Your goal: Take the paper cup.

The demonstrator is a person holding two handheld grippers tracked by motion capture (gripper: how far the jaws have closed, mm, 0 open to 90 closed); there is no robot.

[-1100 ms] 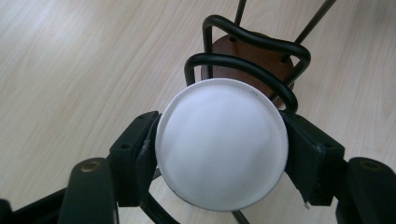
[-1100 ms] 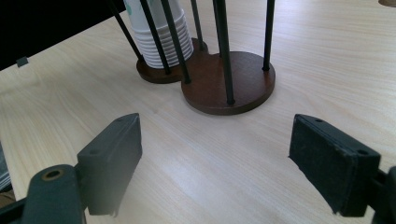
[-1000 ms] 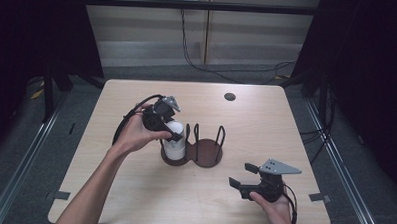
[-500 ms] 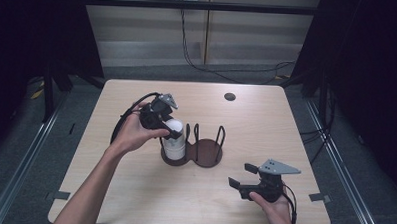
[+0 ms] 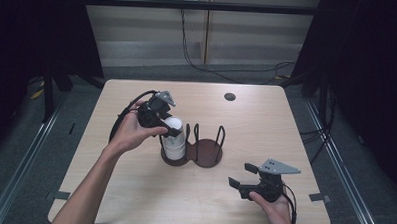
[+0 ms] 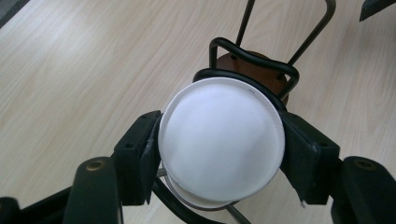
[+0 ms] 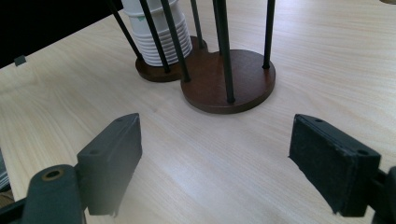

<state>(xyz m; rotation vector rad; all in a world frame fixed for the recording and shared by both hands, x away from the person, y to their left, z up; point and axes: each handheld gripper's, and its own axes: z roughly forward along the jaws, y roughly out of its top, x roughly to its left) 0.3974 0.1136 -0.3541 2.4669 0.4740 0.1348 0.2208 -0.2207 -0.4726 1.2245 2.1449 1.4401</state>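
A stack of white paper cups [image 5: 175, 143] stands upside down in the left bay of a black wire holder [image 5: 208, 153] with two round wooden bases. My left gripper [image 5: 172, 127] comes at it from the left. Its jaws have just closed further and press both sides of the top cup [image 6: 222, 140], whose round bottom faces the camera. My right gripper [image 5: 242, 175] rests near the table's front right, open and empty. In the right gripper view its jaws stand wide apart [image 7: 224, 163], facing the holder's empty base [image 7: 229, 77] and the cup stack [image 7: 161, 39].
A small dark round disc [image 5: 229, 96] lies near the table's far edge. The left gripper's black cable [image 5: 124, 112] loops over the table behind the hand. Bare wooden tabletop [image 5: 133, 190] lies in front of the holder.
The left gripper's jaws have drawn in a little around the top cup. The right hand and its gripper have not moved.
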